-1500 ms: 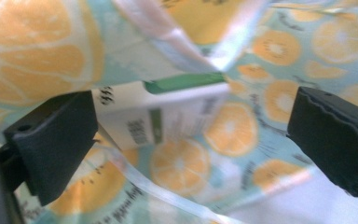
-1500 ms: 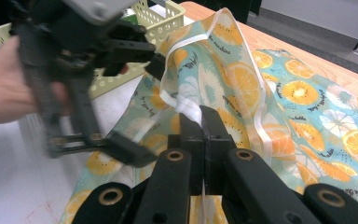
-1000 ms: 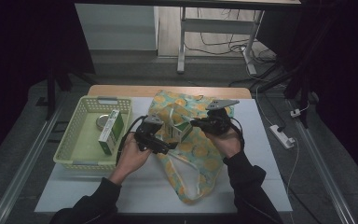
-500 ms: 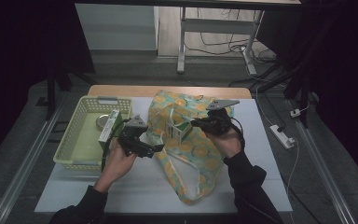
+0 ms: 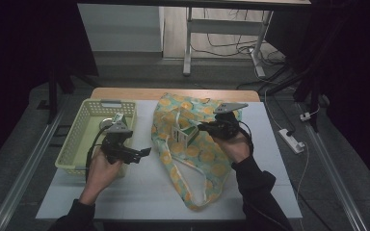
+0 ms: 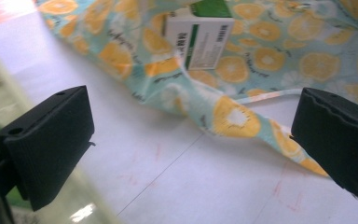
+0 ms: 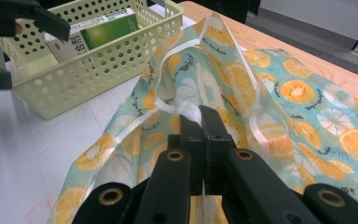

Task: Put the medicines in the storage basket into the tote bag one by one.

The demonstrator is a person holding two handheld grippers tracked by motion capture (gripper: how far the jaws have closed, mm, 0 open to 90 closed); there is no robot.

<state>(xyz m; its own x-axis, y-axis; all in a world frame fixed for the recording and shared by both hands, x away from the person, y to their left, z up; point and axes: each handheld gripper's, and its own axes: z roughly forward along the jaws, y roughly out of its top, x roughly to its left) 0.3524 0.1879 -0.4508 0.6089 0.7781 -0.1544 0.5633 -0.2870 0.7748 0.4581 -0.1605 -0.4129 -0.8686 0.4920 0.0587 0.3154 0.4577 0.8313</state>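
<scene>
Orange-print fabric bag (image 5: 192, 144) is lying limp across the white table (image 5: 139, 192), just right of the yellow basket (image 5: 77, 139); soft and light, it is probably sagging unless held by its rim. Right gripper (image 7: 200, 116) is pinching that rim, jaws pressed together. Left gripper (image 5: 142, 153) is hovering spread and empty between basket and bag, bare tabletop lying open beneath it, near the box (image 6: 200, 39) resting in the bag.

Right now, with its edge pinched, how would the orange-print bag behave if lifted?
Probably floppy: the bag lies creased on the table, its rim folded where the right gripper pinches it. It would likely sag. The carton at its mouth might slide, since nothing visibly holds it.
</scene>
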